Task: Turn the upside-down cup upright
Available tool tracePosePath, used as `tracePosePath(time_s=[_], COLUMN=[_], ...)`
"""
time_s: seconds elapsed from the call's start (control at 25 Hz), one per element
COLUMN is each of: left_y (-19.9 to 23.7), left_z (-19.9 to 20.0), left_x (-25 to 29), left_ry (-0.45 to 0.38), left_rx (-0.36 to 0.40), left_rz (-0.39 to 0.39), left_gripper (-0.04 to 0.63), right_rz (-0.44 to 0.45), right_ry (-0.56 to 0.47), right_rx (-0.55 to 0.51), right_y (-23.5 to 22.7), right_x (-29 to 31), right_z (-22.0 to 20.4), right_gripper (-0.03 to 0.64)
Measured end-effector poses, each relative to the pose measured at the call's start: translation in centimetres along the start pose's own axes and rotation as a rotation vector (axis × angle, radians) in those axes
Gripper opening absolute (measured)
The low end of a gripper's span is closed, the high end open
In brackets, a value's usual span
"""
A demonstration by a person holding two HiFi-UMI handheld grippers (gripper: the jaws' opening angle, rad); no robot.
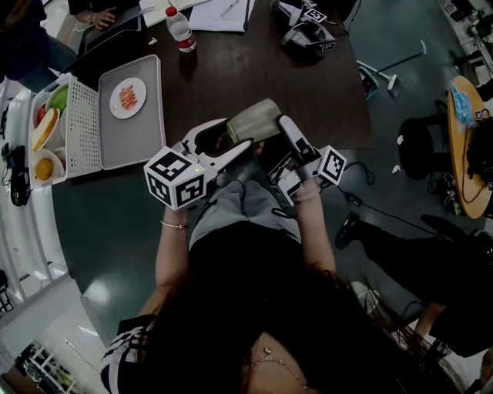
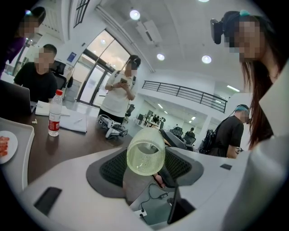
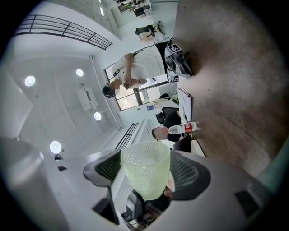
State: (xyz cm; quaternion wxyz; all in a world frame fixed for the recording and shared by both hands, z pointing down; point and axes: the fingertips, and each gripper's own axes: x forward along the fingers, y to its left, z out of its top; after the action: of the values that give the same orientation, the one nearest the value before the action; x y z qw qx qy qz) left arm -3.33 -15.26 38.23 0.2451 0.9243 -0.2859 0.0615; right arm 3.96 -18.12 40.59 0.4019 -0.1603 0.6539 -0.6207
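A pale green, dimpled translucent cup [image 1: 256, 117] hangs in the air over the near edge of the dark table [image 1: 254, 69], lying roughly on its side. My left gripper [image 1: 237, 132] comes at it from the left and is shut on one end. My right gripper [image 1: 271, 132] comes from the right and is shut on the cup too. In the left gripper view a round end of the cup [image 2: 145, 149] faces the camera, sitting between the ribbed pads of the left gripper [image 2: 145, 158]. The right gripper view has the cup [image 3: 145, 169] widening away from the camera between the pads of the right gripper [image 3: 145, 176].
On the table's left stands a grey tray [image 1: 142, 131] with a white plate of food [image 1: 128, 98], and beside it a white basket [image 1: 77, 131] of fruit. A water bottle [image 1: 181, 31], papers [image 1: 219, 14] and a spare gripper pair [image 1: 308, 31] lie at the far side. People sit and stand beyond.
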Motion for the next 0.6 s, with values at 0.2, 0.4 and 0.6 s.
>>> tracePosePath(time_s=[0.2,0.4,0.6], left_y=[0.2,0.5,1.2], left_z=[0.0,0.2,0.1], left_x=[-0.1,-0.1,-0.1], left_ry=[0.009,0.016,0.037], left_rx=[0.016,0.026,0.035], left_rz=[0.011,0.028,0.052], left_gripper=[0.273,0.272,0.272], right_rz=[-0.015,-0.045,-0.101], right_ry=[0.004,0.005,0.006], right_rx=[-0.007,-0.032,-0.088], right_y=[-0.4,-1.0,-1.8], right_x=[0.1,0.0,-0.2], right_z=[0.0,0.2,0.6], right_gripper=[0.341,0.341,0.341])
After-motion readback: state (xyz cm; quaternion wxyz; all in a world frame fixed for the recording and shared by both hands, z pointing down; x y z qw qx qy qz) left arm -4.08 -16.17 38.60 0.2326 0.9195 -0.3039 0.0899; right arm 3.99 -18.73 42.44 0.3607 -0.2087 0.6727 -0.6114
